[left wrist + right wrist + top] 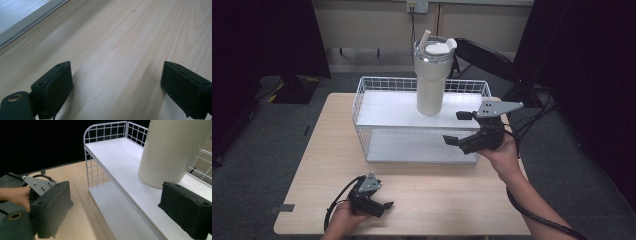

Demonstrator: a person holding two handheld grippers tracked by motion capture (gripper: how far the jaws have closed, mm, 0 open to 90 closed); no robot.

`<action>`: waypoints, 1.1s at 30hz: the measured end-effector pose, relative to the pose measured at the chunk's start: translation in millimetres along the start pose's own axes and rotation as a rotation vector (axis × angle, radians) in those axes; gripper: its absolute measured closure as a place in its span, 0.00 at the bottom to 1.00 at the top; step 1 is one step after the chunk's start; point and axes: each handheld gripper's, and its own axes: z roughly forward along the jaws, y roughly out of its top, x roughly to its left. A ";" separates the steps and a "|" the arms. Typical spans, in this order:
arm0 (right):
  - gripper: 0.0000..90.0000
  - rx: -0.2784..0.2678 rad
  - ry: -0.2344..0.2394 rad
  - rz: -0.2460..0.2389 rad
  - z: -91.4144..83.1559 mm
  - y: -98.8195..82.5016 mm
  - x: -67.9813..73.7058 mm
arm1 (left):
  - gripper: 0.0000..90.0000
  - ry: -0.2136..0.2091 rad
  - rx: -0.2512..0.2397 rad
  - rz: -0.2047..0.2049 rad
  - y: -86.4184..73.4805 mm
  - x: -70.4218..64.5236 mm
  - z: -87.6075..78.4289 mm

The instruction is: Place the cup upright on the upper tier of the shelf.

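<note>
Right hand-held gripper (458, 127), jaws spread, nears the white tumbler (431, 82) on the wire shelf (362, 112); closing around it likely comes next.

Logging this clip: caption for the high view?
Right tongs, open, near a white tumbler on a wire shelf rack; left tongs low over the table.

Light wooden table (427, 192), grey carpet floor (257, 150), black chair (484, 57), wall socket (417, 6)

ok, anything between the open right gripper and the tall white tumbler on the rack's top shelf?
Nothing. In the right gripper view, only bare white top shelf lies between the right gripper and the tall white tumbler; the jaws stand apart.
</note>
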 end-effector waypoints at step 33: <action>0.10 0.034 0.062 -0.006 -7.0 -64.9 24.2 | 0.10 -0.006 0.008 0.005 0.1 -0.1 -0.1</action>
